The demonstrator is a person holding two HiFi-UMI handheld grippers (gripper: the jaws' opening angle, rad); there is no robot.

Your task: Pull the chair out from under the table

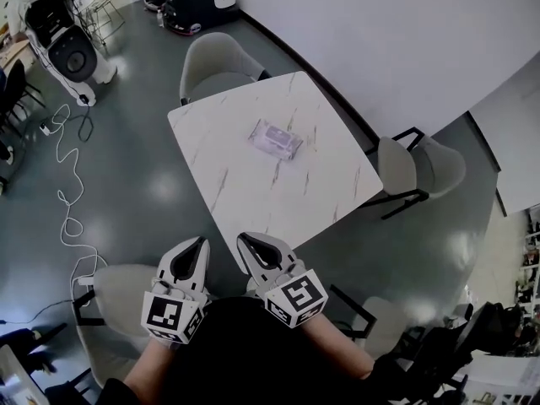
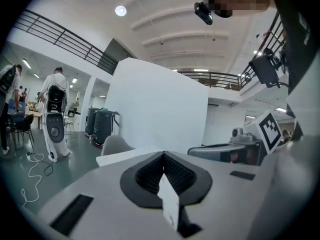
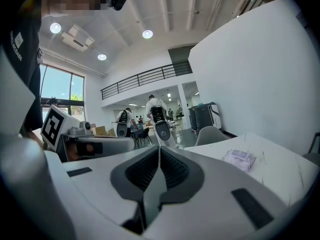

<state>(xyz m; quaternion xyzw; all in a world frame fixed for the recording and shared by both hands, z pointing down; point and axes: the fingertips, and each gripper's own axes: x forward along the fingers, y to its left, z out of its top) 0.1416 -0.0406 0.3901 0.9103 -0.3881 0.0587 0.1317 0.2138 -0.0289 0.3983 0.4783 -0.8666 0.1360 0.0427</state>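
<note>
Head view: packet (image 1: 276, 139) on marble table (image 1: 240, 194), grey chair (image 1: 211, 62) beyond

The table (image 1: 245, 192) has a white marble pattern streaked with thin grey-brown veins. The packet (image 1: 276, 139) at its middle is pale lilac. The far chair (image 1: 215, 62) and the right-corner chair (image 1: 422, 169) have light grey shells, and the right-corner one has a black frame. The floor (image 1: 143, 167) is glossy dark grey, crossed by a white cable (image 1: 67, 184). The left gripper (image 1: 201, 243) and right gripper (image 1: 243, 239) are pale grey with black pads, and their cubes are white with black squares.
</note>
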